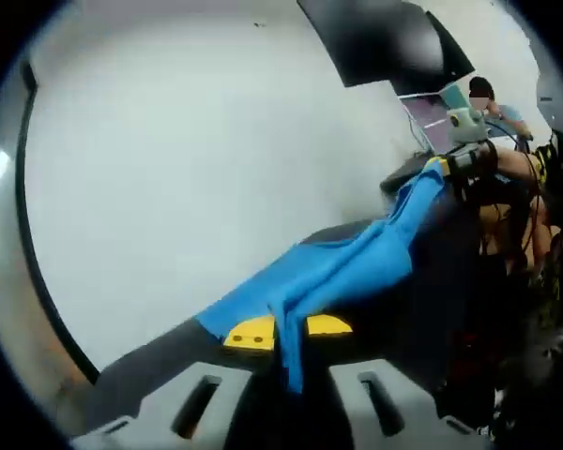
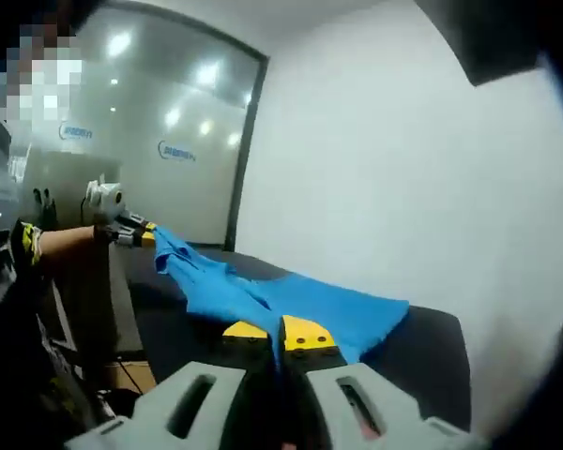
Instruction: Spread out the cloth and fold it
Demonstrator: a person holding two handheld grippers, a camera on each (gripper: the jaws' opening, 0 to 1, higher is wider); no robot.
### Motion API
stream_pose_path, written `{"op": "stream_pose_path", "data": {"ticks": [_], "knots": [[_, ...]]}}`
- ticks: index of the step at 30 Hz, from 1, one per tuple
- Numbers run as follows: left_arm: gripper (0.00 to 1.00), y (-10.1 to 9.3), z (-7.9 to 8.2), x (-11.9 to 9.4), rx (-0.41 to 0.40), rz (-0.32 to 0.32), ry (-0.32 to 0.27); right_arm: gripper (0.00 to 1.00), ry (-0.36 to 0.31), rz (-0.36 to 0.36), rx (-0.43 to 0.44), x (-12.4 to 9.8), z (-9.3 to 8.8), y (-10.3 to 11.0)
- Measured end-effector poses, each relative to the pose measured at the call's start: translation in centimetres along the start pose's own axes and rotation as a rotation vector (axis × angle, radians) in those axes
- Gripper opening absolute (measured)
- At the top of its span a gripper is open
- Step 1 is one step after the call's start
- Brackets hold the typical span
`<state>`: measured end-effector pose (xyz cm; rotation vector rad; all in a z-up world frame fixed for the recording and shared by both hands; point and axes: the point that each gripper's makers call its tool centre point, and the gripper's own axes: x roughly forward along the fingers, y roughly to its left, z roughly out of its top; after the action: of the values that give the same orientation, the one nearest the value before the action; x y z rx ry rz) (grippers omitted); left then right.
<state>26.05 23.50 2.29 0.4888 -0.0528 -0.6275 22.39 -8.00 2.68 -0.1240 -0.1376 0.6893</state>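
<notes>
A blue cloth (image 1: 357,262) is held stretched above the dark table (image 1: 150,364). In the left gripper view, my left gripper (image 1: 286,330) is shut on one corner, the cloth pinched between its yellow tips and a short end hanging below. The cloth runs up and right to my right gripper (image 1: 455,161), which grips the other end. In the right gripper view, my right gripper (image 2: 275,332) is shut on the blue cloth (image 2: 310,300), which stretches left to the left gripper (image 2: 136,232). One loose corner sags toward the table (image 2: 432,347).
A white wall (image 1: 216,169) stands behind the table. A black panel (image 1: 385,37) hangs overhead. A person (image 1: 511,114) sits at a laptop (image 1: 427,117) in the far right. A glass partition (image 2: 169,141) lies beyond the table's far end.
</notes>
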Motion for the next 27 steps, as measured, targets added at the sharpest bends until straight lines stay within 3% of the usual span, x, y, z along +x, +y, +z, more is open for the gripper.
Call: {"op": "stream_pose_path", "data": {"ticks": [5,10,12,15,18,20,22,25,27], "knots": [[0.05,-0.9,3.7,-2.7,0.005,-0.005,-0.016,0.0,-0.067,0.0,-0.088,-3.1,4.8,0.7],[0.05,-2.4,7.0,-5.6,0.064,-0.023,-0.025,0.0,-0.051,-0.006,-0.159,-5.0,6.8,2.3],[0.05,-2.9,8.0,-6.6,0.075,-0.028,-0.022,0.0,-0.091,-0.011,-0.166,-6.1,8.3,3.2],[0.05,-2.9,10.8,-8.8,0.075,-0.019,-0.09,0.0,-0.198,0.017,-0.142,-8.0,11.3,4.4],[0.05,-3.4,13.4,-11.1,0.025,-0.05,-0.164,0.0,-0.224,0.014,-0.152,-9.5,12.6,5.0],[0.05,-3.5,13.5,-11.8,0.025,-0.045,-0.163,0.0,-0.221,0.034,-0.147,-9.7,12.4,6.0],[0.05,-3.4,12.4,-11.3,0.014,-0.033,-0.137,0.0,-0.2,0.077,-0.15,-9.4,11.4,7.2],[0.05,-3.8,8.0,-9.2,-0.025,-0.07,0.011,0.0,-0.081,0.087,-0.165,-7.8,8.1,7.3],[0.05,-3.2,6.1,-7.4,-0.029,-0.052,0.039,0.0,-0.021,0.064,-0.168,-6.4,6.2,6.1]]}}
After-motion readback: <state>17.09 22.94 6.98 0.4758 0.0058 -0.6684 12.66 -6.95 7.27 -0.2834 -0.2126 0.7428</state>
